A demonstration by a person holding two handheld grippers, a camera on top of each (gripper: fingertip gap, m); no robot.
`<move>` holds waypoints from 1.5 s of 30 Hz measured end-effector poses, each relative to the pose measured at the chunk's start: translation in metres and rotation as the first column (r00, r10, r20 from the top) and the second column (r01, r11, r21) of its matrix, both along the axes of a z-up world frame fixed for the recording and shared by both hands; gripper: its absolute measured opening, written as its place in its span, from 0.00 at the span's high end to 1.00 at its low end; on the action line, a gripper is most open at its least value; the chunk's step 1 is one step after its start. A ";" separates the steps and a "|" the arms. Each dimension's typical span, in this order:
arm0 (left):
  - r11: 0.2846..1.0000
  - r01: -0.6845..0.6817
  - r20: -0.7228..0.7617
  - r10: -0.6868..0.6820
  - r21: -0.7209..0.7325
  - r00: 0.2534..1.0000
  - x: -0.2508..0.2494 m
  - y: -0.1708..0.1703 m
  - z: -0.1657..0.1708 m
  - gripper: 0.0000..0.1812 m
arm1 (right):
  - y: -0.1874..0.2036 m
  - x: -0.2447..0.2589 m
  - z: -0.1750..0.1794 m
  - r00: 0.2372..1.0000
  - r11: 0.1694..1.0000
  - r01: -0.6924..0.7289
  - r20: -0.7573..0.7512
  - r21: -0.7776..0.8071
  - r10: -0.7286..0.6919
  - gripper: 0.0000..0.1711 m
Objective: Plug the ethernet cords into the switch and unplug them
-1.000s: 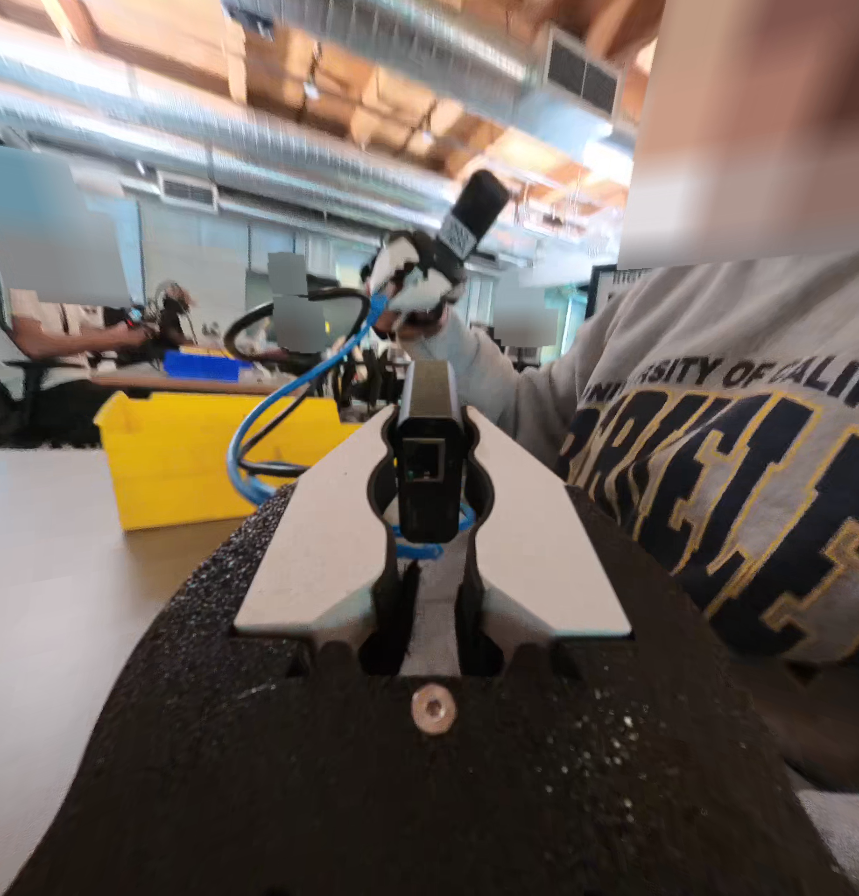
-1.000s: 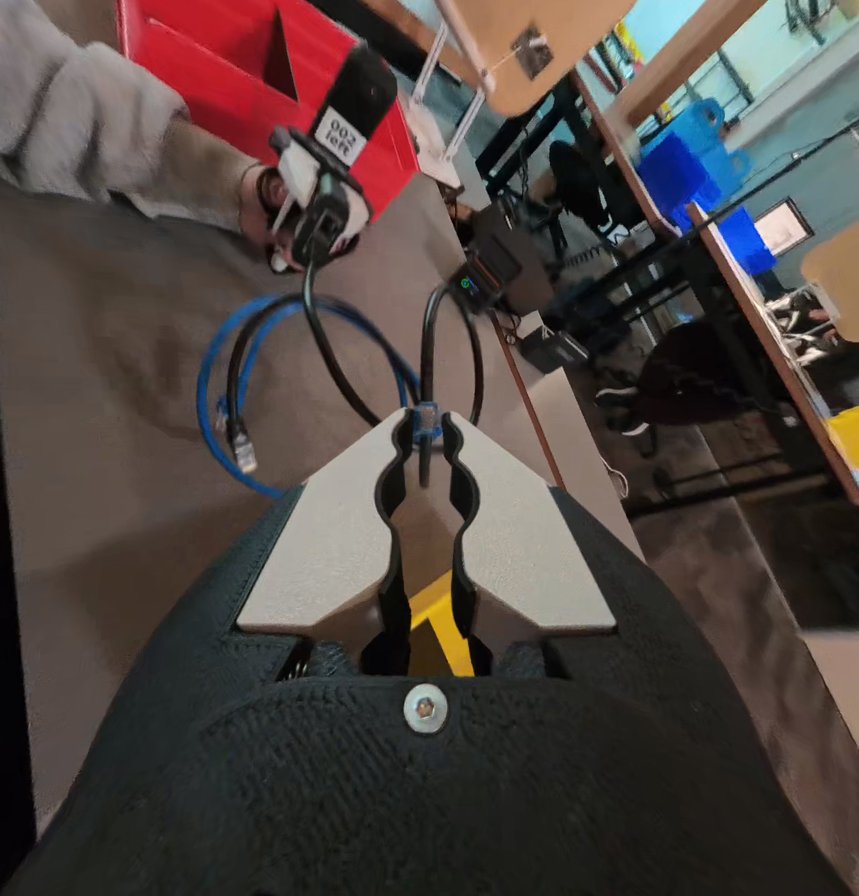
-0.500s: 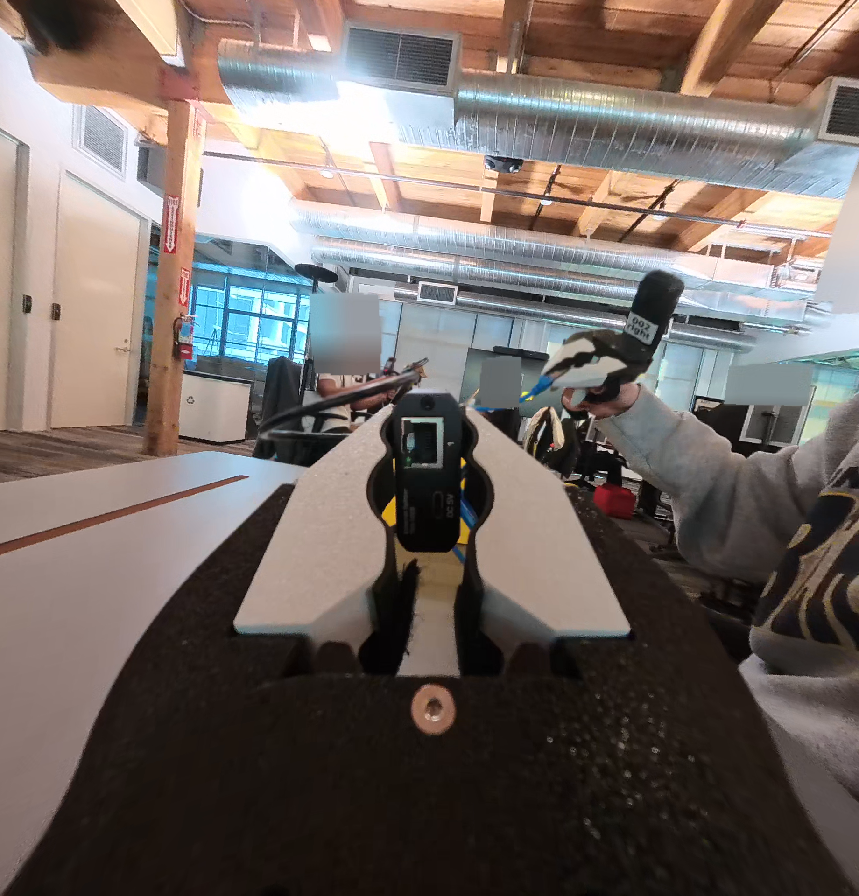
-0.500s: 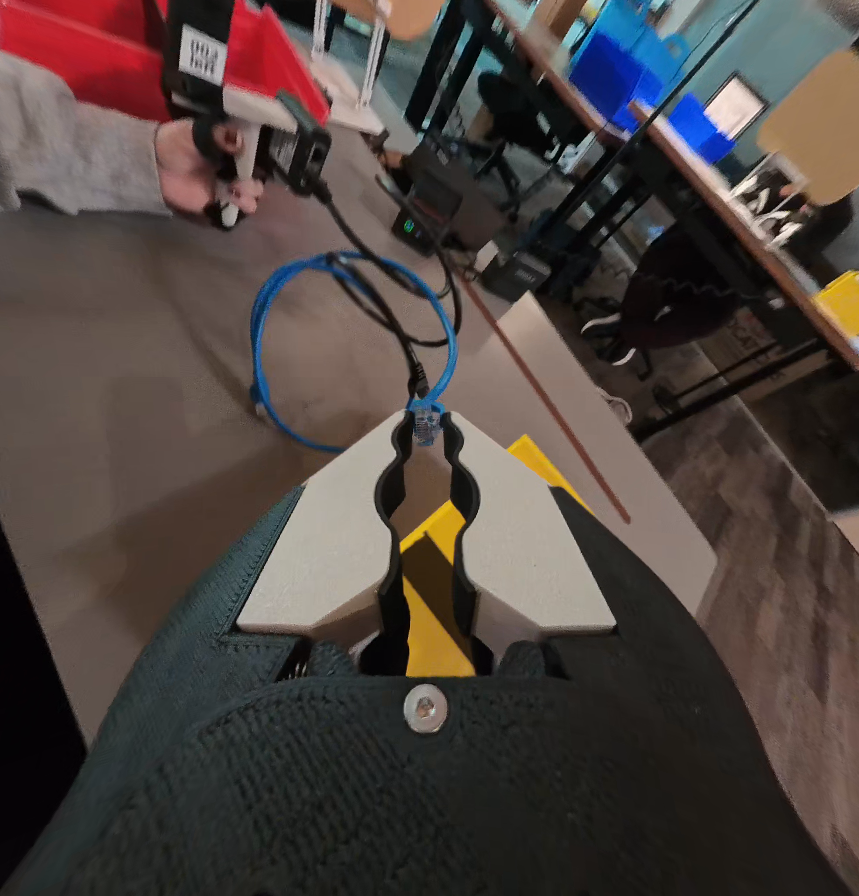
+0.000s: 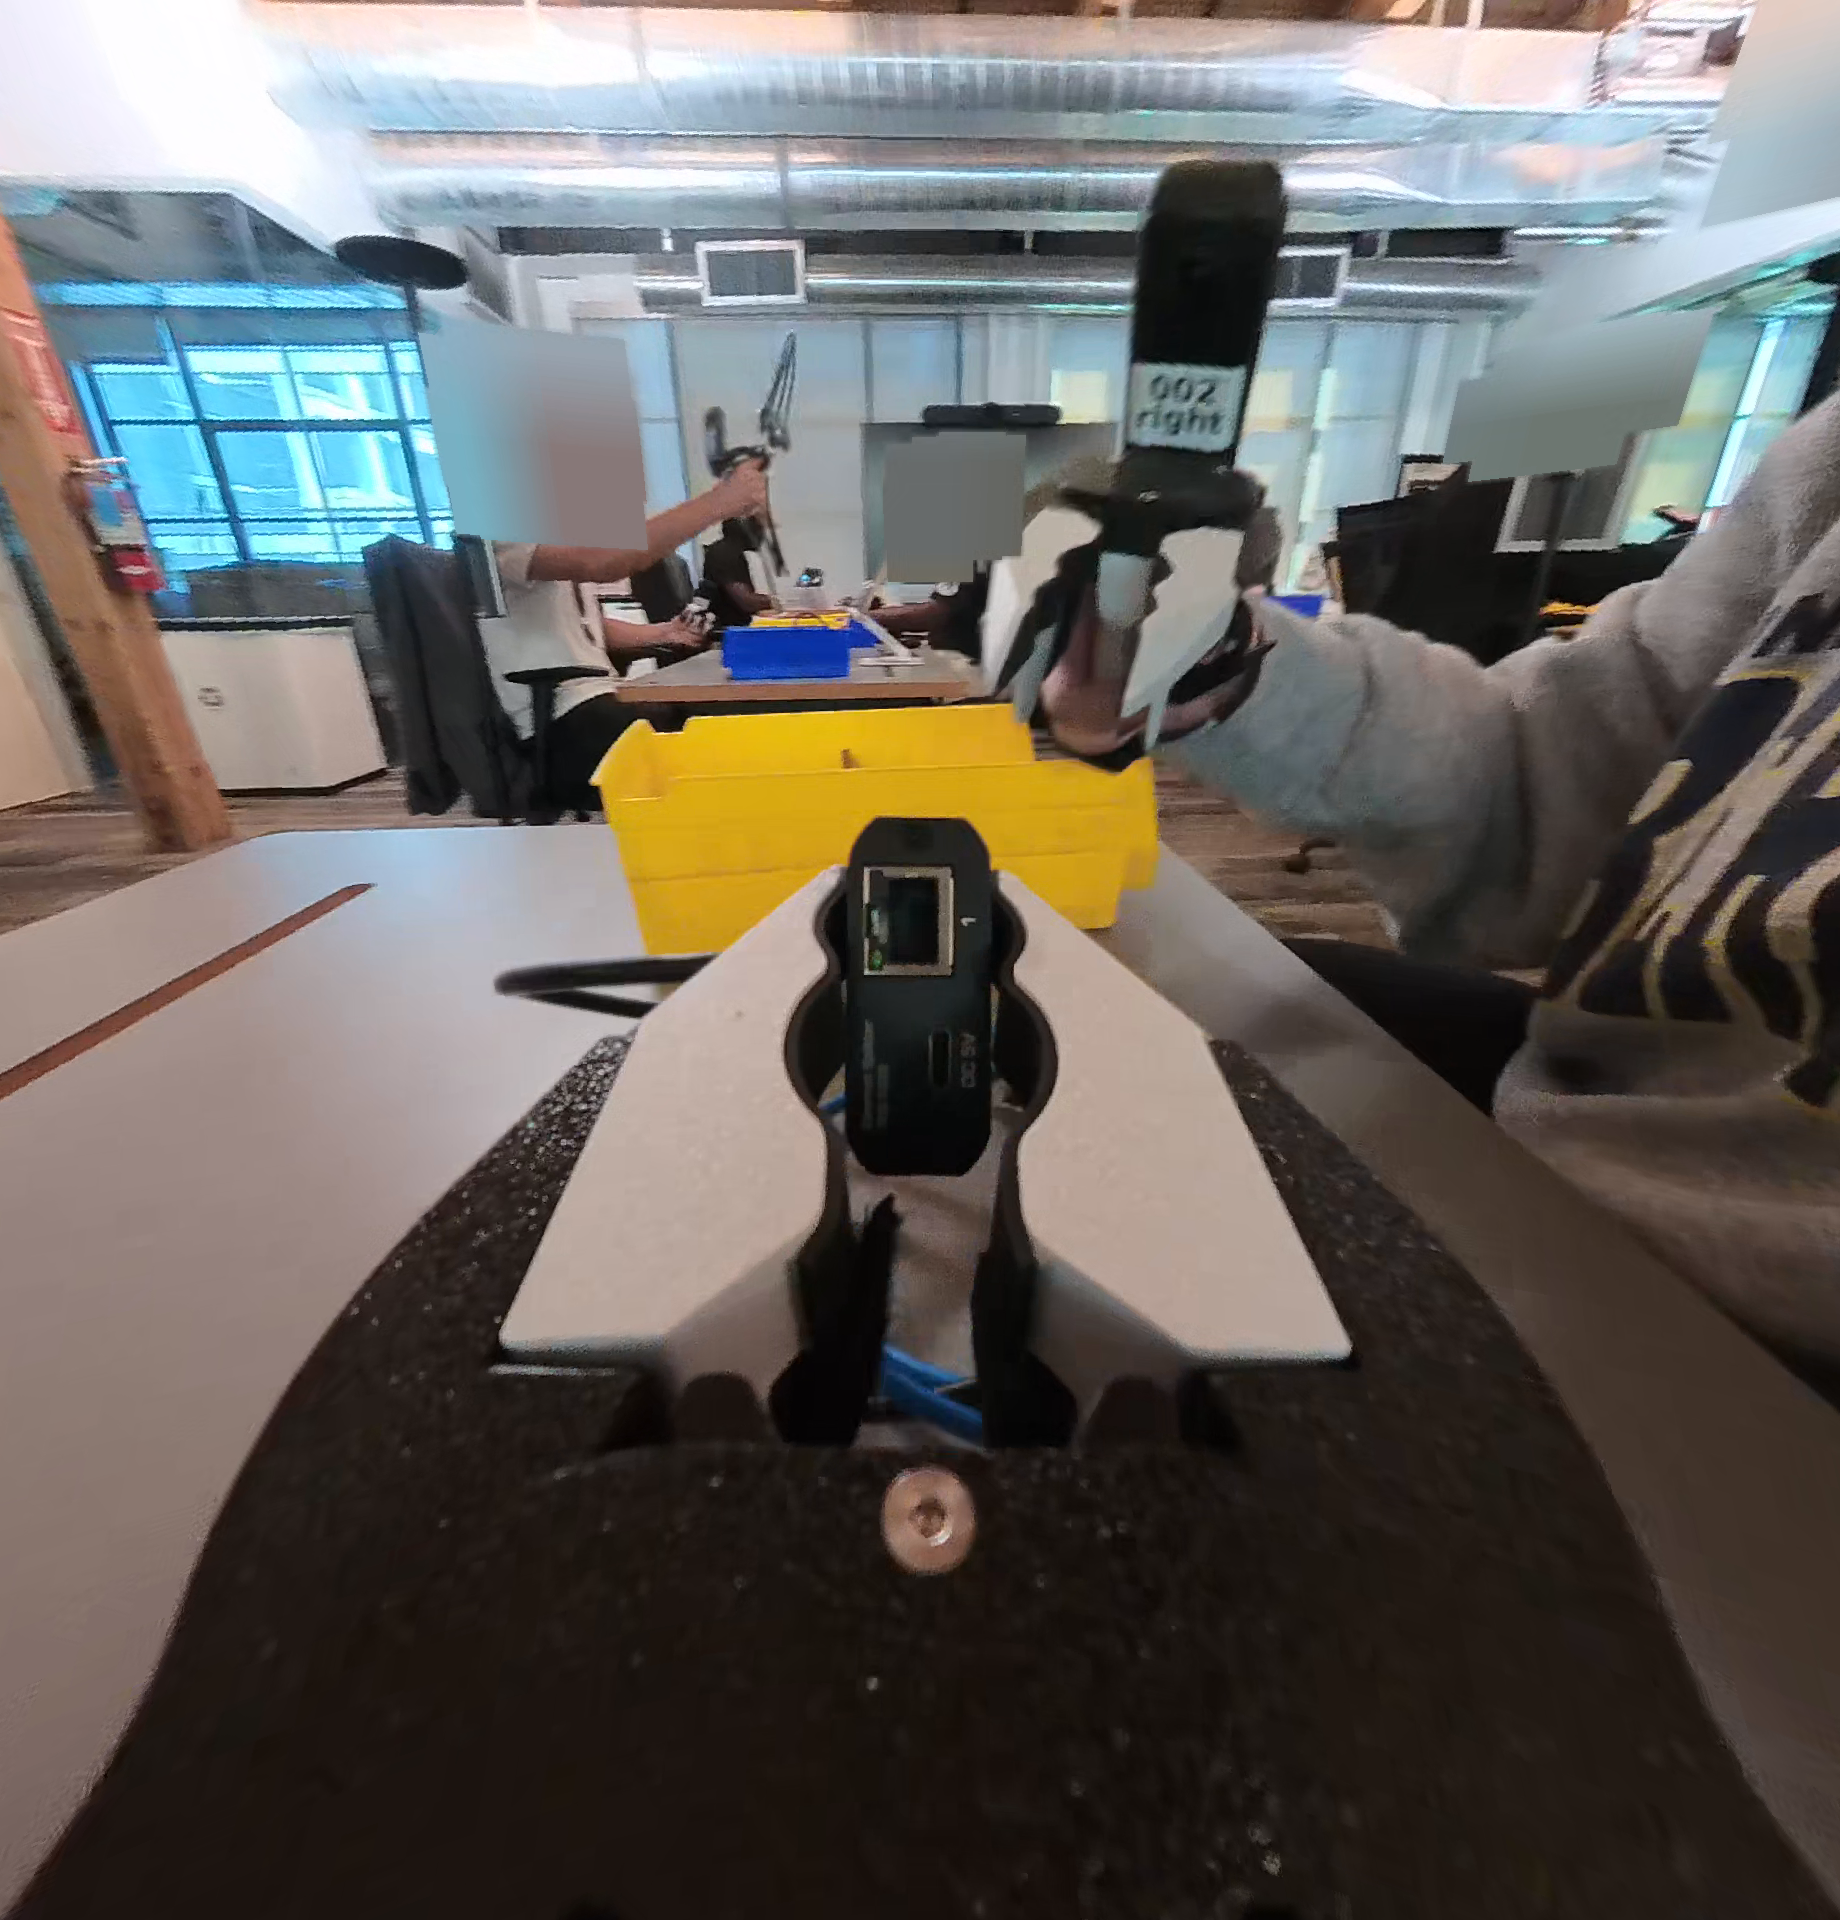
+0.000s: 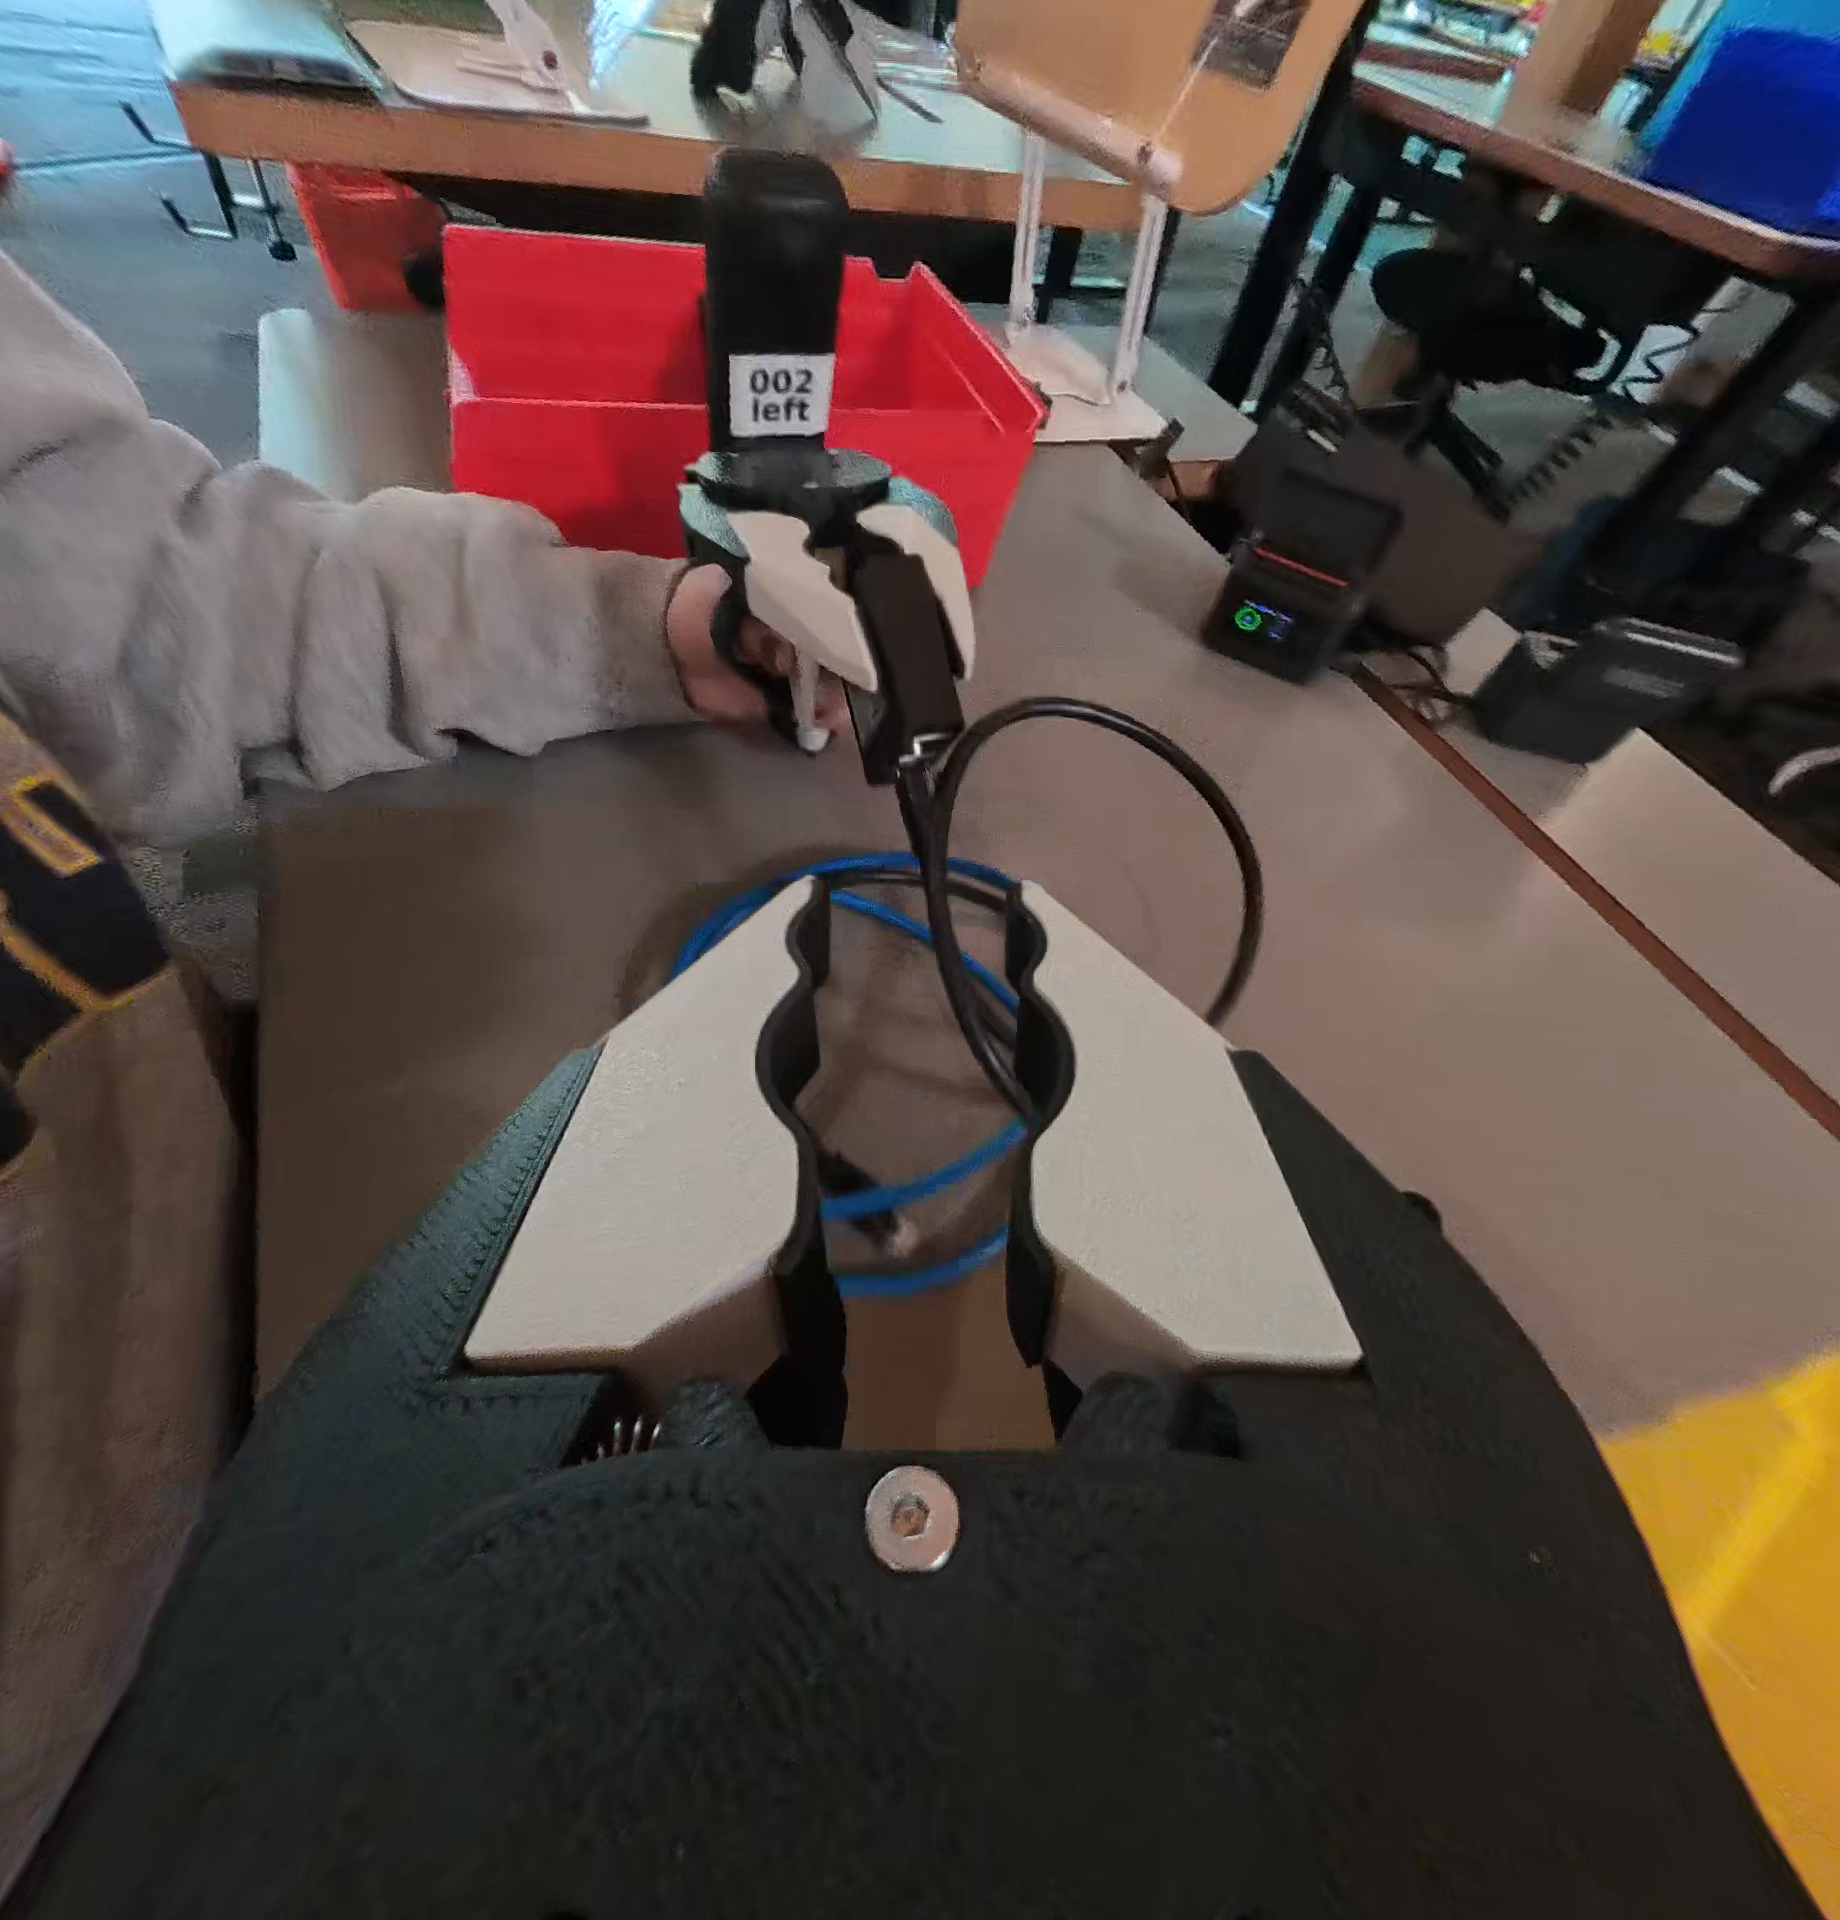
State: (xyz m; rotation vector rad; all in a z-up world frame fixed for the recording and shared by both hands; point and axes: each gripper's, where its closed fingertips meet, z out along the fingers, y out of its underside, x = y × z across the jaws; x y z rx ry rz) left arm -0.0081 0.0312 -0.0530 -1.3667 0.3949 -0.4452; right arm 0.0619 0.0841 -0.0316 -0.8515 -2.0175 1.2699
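Switch [image 5: 918,997] in left gripper [image 5: 921,914], rear hidden

I had the switch [image 5: 917,1023], a small black box with one empty network port facing my left camera, pinched upright between the fingers of my left gripper [image 5: 919,914]. Its black lead [image 6: 1186,800] left the lower end and looped over the table [image 6: 1415,987]. The blue ethernet cord [image 6: 895,1195] lay coiled flat on the table beneath my right gripper [image 6: 916,904], unplugged, one clear plug showing between the spread fingers.
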 end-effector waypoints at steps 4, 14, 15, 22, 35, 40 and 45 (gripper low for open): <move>0.996 0.078 0.054 -0.080 0.039 0.995 0.010 -0.004 0.007 0.89 | -0.036 -0.035 -0.027 0.999 0.999 -0.047 -0.003 0.005 0.047 0.84; 0.974 0.195 0.153 -0.211 0.113 0.965 0.016 -0.017 0.022 0.89 | -0.070 -0.062 -0.042 0.996 0.997 -0.057 -0.071 0.044 0.060 0.91; 0.972 0.204 0.158 -0.220 0.115 0.963 0.016 -0.017 0.022 0.89 | -0.070 -0.062 -0.041 0.995 0.997 -0.055 -0.086 0.051 0.060 0.92; 0.975 0.185 0.091 -0.175 -0.122 0.980 0.015 -0.009 -0.008 0.87 | -0.062 -0.063 -0.058 0.999 0.994 -0.031 -0.015 0.109 0.033 0.93; 0.903 0.308 -0.019 -0.329 -0.298 0.944 0.042 -0.021 -0.035 0.88 | -0.077 -0.033 -0.071 0.974 0.954 -0.226 0.071 0.197 0.217 0.95; 0.816 0.485 0.080 -0.486 -0.316 0.870 0.066 -0.036 -0.031 0.88 | -0.091 -0.004 -0.059 0.904 0.868 -0.428 0.144 0.252 0.403 0.95; 0.756 0.561 0.125 -0.554 -0.337 0.823 0.073 -0.045 -0.034 0.88 | -0.089 0.029 -0.056 0.802 0.788 -0.587 0.266 0.186 0.535 0.97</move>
